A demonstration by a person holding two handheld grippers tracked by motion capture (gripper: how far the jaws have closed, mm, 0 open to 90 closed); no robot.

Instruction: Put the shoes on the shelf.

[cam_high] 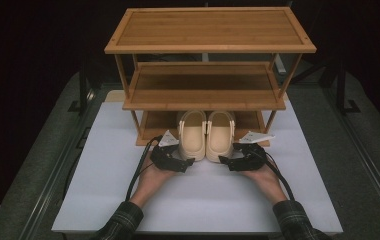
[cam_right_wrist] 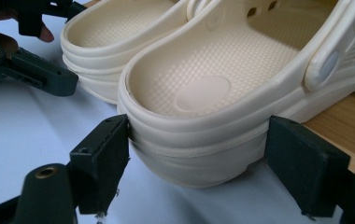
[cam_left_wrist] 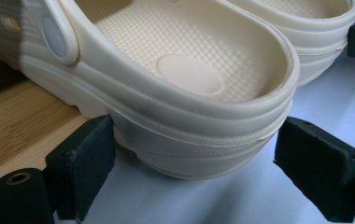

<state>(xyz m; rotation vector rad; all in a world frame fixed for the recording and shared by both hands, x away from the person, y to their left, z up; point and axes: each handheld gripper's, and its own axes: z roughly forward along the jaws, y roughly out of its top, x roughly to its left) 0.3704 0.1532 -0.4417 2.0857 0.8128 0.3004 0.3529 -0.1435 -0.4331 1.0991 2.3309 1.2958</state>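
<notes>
Each gripper straddles a shoe heel without clamping yet. The left gripper (cam_high: 187, 162) brackets the left shoe (cam_high: 192, 136), the right gripper (cam_high: 225, 161) the right shoe (cam_high: 220, 136), probably for a two-handed move. Beyond, their toes sit under the rack (cam_high: 210, 50).

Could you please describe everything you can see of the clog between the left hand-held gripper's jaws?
The left clog is cream, moulded foam-like rubber with a dimpled footbed, an oval heel patch and a strap on a round rivet. It stands upright, toe on the rack's bottom shelf, heel on the white table, beside its twin. One jaw touches its heel.
</notes>
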